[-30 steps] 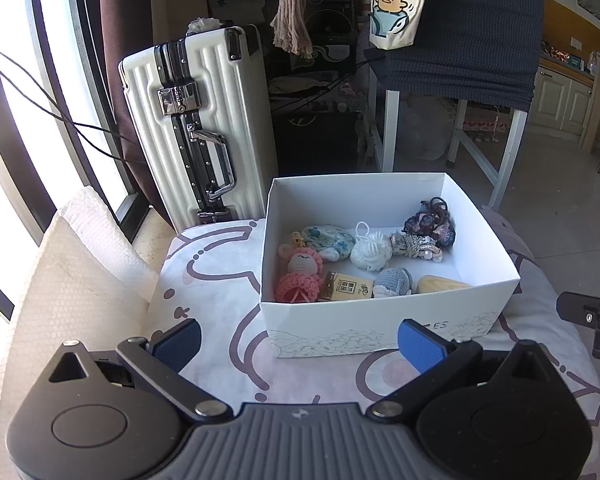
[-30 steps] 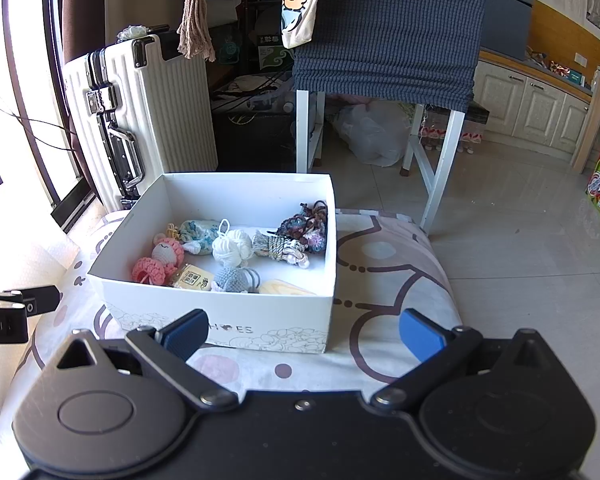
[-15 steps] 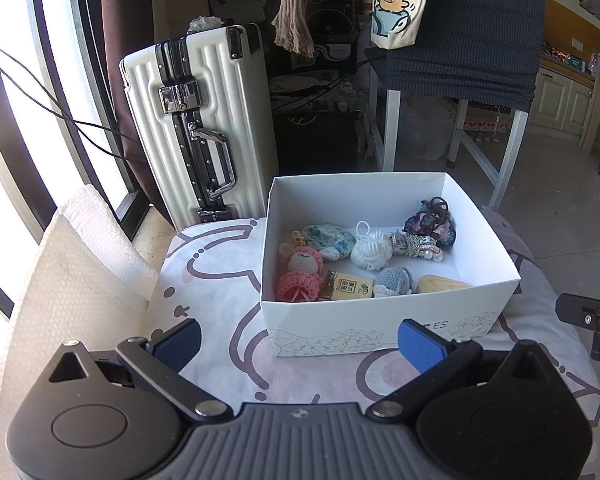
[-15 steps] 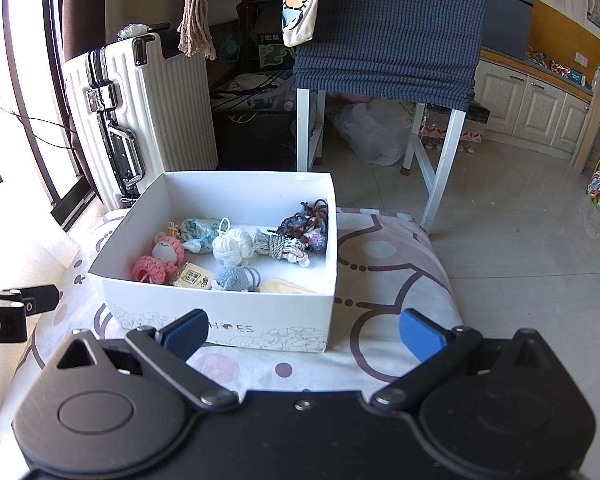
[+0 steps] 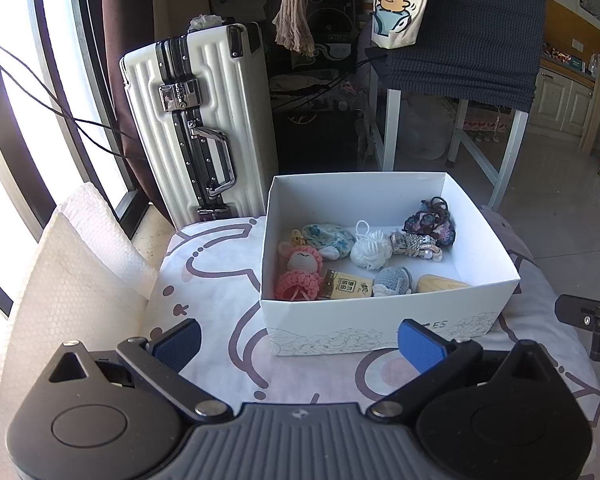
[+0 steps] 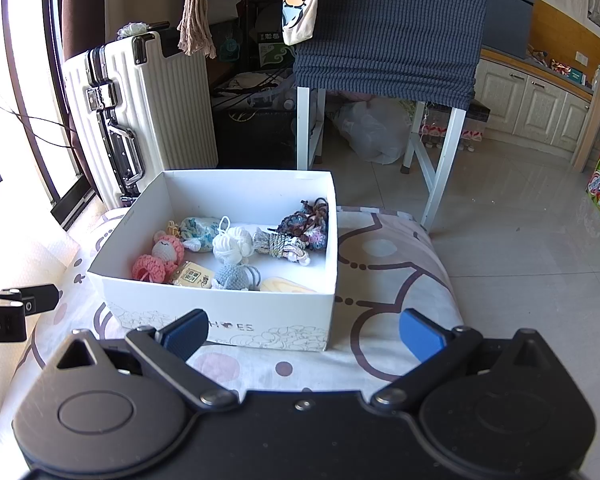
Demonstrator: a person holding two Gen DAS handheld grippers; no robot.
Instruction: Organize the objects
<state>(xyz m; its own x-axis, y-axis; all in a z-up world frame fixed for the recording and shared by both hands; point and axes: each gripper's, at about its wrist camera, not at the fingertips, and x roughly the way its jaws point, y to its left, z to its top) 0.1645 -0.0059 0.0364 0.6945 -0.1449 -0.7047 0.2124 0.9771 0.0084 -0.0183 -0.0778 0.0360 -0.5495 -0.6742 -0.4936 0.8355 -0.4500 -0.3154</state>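
A white shoe box [image 5: 380,330] [image 6: 228,316] stands on a patterned cushion [image 5: 212,276] [image 6: 384,280]. Inside lie several small things: a pink crochet doll [image 5: 300,270] [image 6: 160,258], a white yarn ball [image 5: 370,246] [image 6: 232,242], a dark knitted bundle [image 5: 430,222] [image 6: 306,220], a grey knitted piece [image 5: 394,280] [image 6: 232,276], a small printed card box [image 5: 346,284] [image 6: 192,276] and a wooden piece [image 5: 440,282] [image 6: 286,285]. My left gripper [image 5: 298,340] is open in front of the box's near wall, holding nothing. My right gripper [image 6: 304,330] is open too, before the box's near right corner.
A white ribbed suitcase [image 5: 200,120] [image 6: 140,116] stands behind the cushion at the left. White bubble wrap [image 5: 72,276] lies at the cushion's left. A white-legged table under a dark blue cloth [image 5: 468,28] [image 6: 388,28] stands behind. Tiled floor [image 6: 520,240] spreads to the right.
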